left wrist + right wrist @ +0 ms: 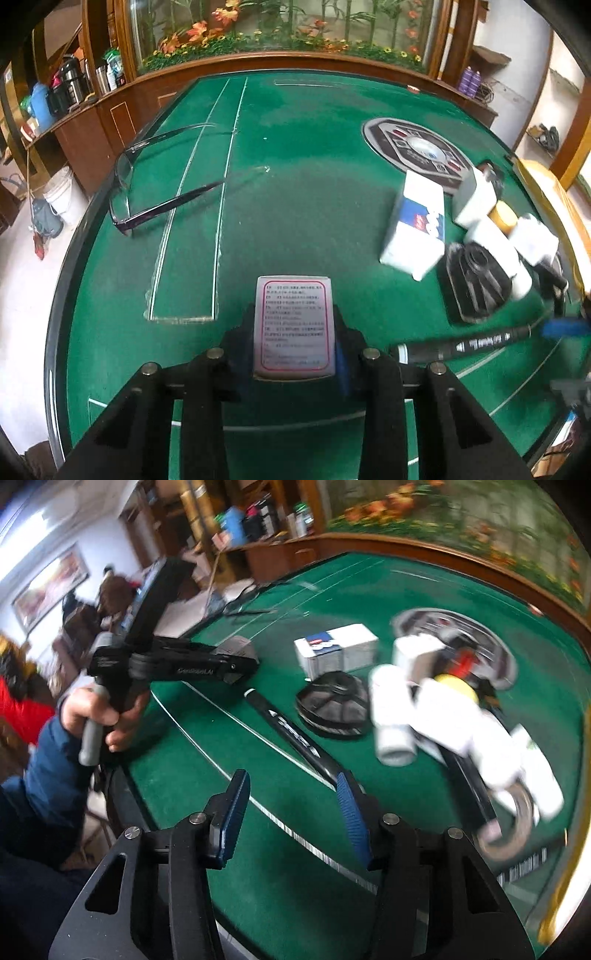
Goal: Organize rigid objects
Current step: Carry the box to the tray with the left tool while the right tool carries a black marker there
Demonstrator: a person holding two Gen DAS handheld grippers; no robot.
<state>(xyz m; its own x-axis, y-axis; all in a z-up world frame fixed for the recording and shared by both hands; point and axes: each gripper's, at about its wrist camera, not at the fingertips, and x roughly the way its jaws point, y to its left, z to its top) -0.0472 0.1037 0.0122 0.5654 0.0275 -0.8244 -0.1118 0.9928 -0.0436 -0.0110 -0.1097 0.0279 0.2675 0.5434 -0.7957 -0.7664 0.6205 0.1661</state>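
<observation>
Between the fingers of the left gripper (294, 332) sits a small grey box with a pink-bordered label (294, 325), clamped on its two long sides so the printed face points up and the box rides level above the green worktop (295, 206) — a grip that looks chosen to carry it flat rather than to turn it. At about ten o'clock from it, near the worktop's edge, a pair of glasses (147, 184) rests with its arms unfolded, well apart from everything else. At two o'clock lies the clutter still to be sorted, as I judge it: a white and blue carton (417, 225), a round black lid (476, 280) just beside it, and white cylinders (498, 240) heaped against each other. The right gripper (291, 812) hovers with its blue pads wide apart and nothing between them — free, probably, for the black handle (291, 731) lying at twelve o'clock ahead of it.
</observation>
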